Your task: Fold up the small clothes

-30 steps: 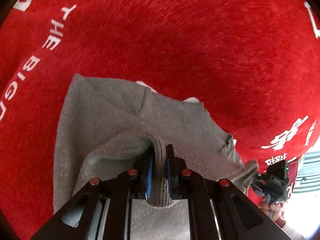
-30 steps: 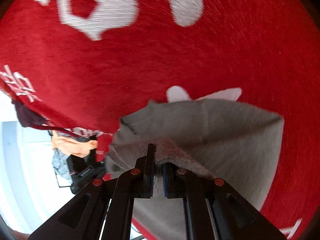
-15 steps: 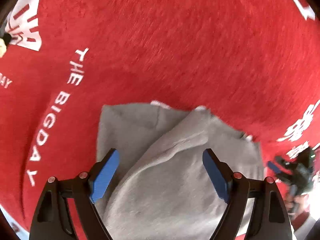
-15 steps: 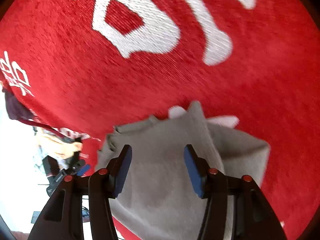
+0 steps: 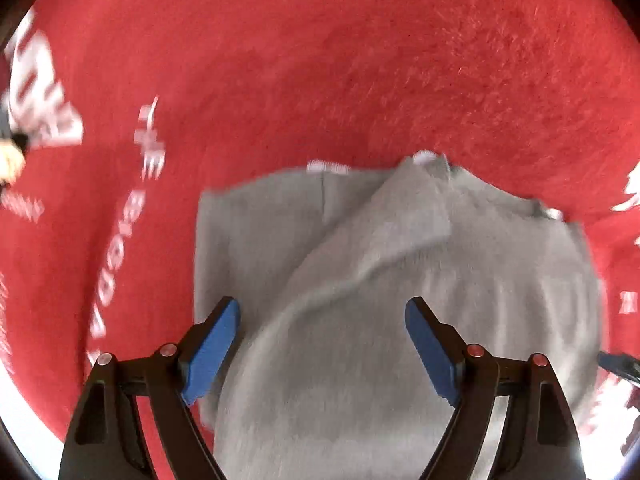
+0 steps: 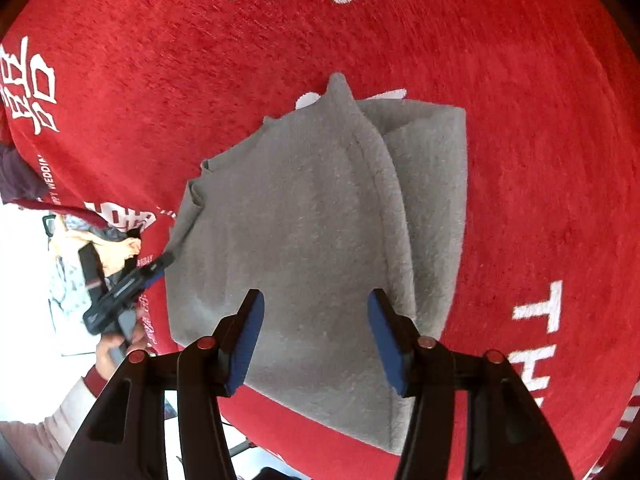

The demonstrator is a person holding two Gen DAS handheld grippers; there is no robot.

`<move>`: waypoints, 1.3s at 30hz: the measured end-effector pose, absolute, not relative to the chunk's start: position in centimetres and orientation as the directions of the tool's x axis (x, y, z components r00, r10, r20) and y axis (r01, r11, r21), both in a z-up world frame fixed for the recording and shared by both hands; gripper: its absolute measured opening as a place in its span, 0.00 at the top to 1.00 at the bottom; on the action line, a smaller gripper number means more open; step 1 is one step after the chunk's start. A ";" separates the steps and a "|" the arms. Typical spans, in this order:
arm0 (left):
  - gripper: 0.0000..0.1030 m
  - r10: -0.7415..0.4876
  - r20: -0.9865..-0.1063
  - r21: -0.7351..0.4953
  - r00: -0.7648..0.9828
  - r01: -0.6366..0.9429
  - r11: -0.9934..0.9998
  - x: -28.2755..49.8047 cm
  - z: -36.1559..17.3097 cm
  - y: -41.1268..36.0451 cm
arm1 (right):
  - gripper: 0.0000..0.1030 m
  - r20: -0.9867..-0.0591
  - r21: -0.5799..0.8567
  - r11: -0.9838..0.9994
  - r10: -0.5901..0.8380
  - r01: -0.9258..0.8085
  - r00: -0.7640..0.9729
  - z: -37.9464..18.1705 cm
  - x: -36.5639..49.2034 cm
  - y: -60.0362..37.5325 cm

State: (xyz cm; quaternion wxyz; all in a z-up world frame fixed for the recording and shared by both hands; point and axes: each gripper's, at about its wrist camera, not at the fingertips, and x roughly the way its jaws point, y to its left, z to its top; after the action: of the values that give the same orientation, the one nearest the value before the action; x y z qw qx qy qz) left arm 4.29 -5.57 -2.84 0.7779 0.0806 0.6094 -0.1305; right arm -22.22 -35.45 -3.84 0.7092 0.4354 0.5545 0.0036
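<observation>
A small grey knit garment (image 5: 360, 280) lies folded on a red cloth (image 5: 320, 60), one layer lapped over another. It also shows in the right wrist view (image 6: 312, 220). My left gripper (image 5: 322, 320) is open and empty, its blue pads (image 5: 212, 352) spread just above the garment's near part. My right gripper (image 6: 316, 314) is open and empty above the garment's near edge. The left gripper shows at the left of the right wrist view (image 6: 120, 292), beside the garment's edge.
The red cloth (image 6: 540, 140) has white letters and characters (image 6: 536, 312) and covers the work surface. Its edge (image 6: 280, 412) runs close below the garment in the right wrist view. A heap of other clothes (image 6: 80, 248) lies beyond the left edge.
Both grippers were shut on the garment's edge a second ago. They have opened, let it drop folded, and drawn back and up.
</observation>
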 end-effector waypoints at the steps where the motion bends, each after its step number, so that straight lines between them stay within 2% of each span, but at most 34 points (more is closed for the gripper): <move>1: 0.17 -0.078 -0.966 -0.002 0.247 0.291 0.957 5.0 -3.2 -6.5 | 0.43 -0.789 0.614 0.633 0.481 0.472 0.382 -3.8 -21.9 -35.4; 6: 0.17 0.048 -0.947 0.105 0.319 0.163 0.981 8.5 -3.9 -6.8 | 0.43 -0.816 0.574 0.708 0.454 0.412 0.358 -3.0 -21.6 -34.6; 12: 0.17 0.059 -0.958 0.082 0.281 0.072 0.994 10.0 -3.1 -3.2 | 0.43 -0.827 0.560 0.704 0.440 0.438 0.350 -3.3 -23.4 -35.2; 14: 0.17 -0.027 -0.964 0.008 0.265 0.130 0.992 9.2 -2.4 -3.0 | 0.43 -0.829 0.556 0.705 0.436 0.440 0.350 -3.3 -23.7 -35.3; 18: 0.17 -0.171 -0.962 -0.089 0.211 0.352 0.932 6.0 -1.7 -5.6 | 0.43 -0.838 0.540 0.726 0.414 0.425 0.356 -2.9 -23.4 -35.3; 22: 0.19 -0.177 -0.975 -0.099 0.138 0.446 0.890 4.6 -3.6 -8.6 | 0.44 -0.832 0.544 0.752 0.425 0.372 0.357 -2.6 -21.9 -34.7; 23: 0.25 -0.176 -0.975 -0.102 0.133 0.435 0.894 4.9 -4.1 -8.9 | 0.48 -0.830 0.546 0.759 0.432 0.355 0.353 -2.5 -21.5 -34.3; 25: 0.27 -0.171 -0.974 -0.107 0.146 0.364 0.925 6.1 -5.1 -8.7 | 0.54 -0.829 0.547 0.770 0.445 0.328 0.338 -2.8 -20.8 -33.5; 28: 0.36 -0.151 -0.971 -0.096 0.186 0.276 0.956 8.0 -5.2 -7.5 | 0.55 -0.845 0.529 0.789 0.454 0.312 0.283 -4.0 -20.5 -32.2; 30: 0.36 -0.046 -0.973 0.004 0.228 0.214 0.977 9.4 -5.5 -6.1 | 0.55 -0.853 0.519 0.792 0.455 0.323 0.256 -4.8 -20.8 -31.9; 32: 0.36 -0.002 -0.971 0.034 0.238 0.144 0.989 10.6 -5.5 -4.1 | 0.55 -0.854 0.519 0.786 0.457 0.336 0.250 -5.3 -21.3 -31.9; 35: 0.36 -0.007 -0.970 0.013 0.244 0.078 0.997 11.1 -4.8 -1.8 | 0.55 -0.851 0.522 0.782 0.457 0.340 0.257 -4.9 -22.1 -32.2; 39: 0.36 0.020 -0.974 0.047 0.224 0.117 0.992 9.6 -3.8 0.1 | 0.55 -0.853 0.520 0.783 0.451 0.342 0.264 -4.3 -23.0 -33.0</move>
State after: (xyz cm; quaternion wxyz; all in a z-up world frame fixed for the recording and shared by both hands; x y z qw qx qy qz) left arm 9.64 0.12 -3.81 0.7803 0.0548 0.6222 -0.0310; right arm -23.05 -33.00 -4.31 0.7245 0.3273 0.6054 0.0377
